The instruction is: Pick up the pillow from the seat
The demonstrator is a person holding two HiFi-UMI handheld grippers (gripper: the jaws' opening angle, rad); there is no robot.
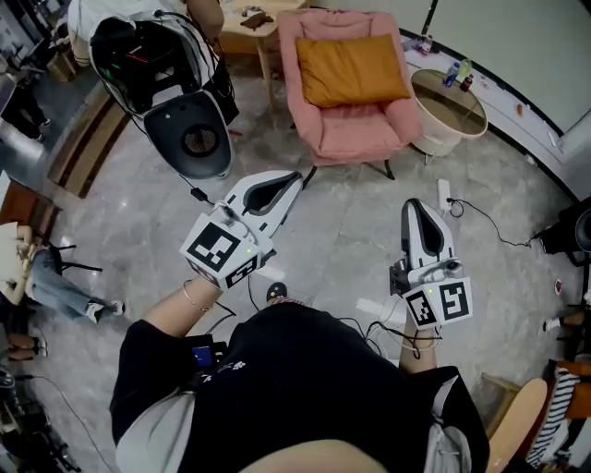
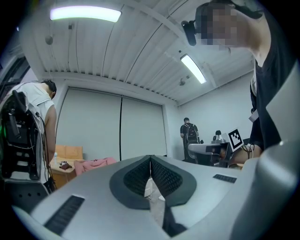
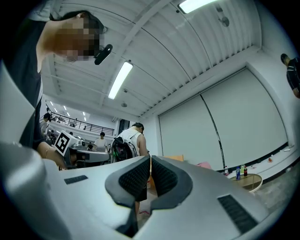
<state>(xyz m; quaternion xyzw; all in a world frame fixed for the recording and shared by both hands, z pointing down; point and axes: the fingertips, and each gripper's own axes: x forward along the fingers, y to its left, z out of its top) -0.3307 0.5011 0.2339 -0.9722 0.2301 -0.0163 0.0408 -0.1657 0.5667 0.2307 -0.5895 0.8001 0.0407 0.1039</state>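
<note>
An orange pillow (image 1: 351,68) leans against the back of a pink armchair (image 1: 355,129) at the top middle of the head view. My left gripper (image 1: 294,179) is held level over the grey floor, well short of the chair, jaws shut on nothing. My right gripper (image 1: 413,207) hangs to the chair's lower right, tilted slightly up, also shut and empty. In the left gripper view the jaws (image 2: 150,159) meet in a line, with the pink armchair (image 2: 93,164) small and far at the left. The right gripper view shows its jaws (image 3: 150,160) pressed together.
A round side table (image 1: 450,109) with bottles stands right of the chair. A wooden table (image 1: 249,26) is behind it. A person with a black backpack rig (image 1: 152,55) and a dark round device (image 1: 189,137) are at the upper left. Cables (image 1: 480,217) trail on the floor.
</note>
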